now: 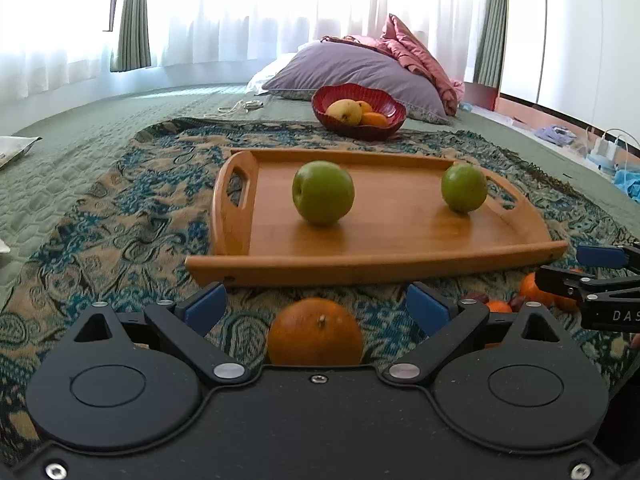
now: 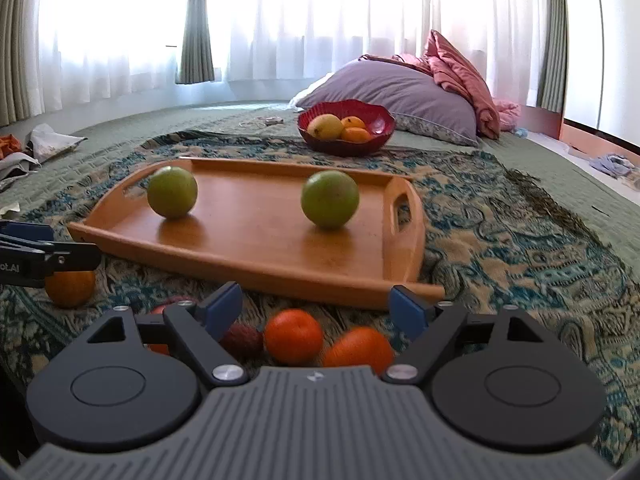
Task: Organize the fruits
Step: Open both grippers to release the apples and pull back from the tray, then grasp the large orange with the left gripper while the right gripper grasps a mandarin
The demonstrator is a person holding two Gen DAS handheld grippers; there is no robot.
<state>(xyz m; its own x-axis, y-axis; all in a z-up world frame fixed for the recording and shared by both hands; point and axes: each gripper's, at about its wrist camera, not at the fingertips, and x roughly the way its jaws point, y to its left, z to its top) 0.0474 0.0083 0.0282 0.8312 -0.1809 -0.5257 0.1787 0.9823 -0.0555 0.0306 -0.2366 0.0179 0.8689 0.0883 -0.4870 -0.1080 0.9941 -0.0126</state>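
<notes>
The orange [image 1: 315, 332] lies on the patterned blanket [image 1: 120, 240] at 6 o'clock from the wooden tray [image 1: 400, 256], between the wide, empty jaws of the left tool [image 1: 316, 308]. It seems round, firm and smooth, so grip its widest middle. The right tool [image 2: 316, 308] is wide too, over small oranges [image 2: 293, 336].

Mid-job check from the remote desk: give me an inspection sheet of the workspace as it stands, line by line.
Surface: patterned throw spread on a green quilted bedcover.
Job's things: wooden tray holding two green apples; red bowl behind it with yellow and orange fruit; a large orange and small oranges lie on the throw in front of the tray, with a dark red fruit.
Clutter: crumpled paper at the bed edge.
Grippers: left gripper open over the large orange; right gripper open over the small oranges; neither touching.
Cables: white cord on the bedcover.
Surroundings: purple pillow, pink blanket, curtained windows.
</notes>
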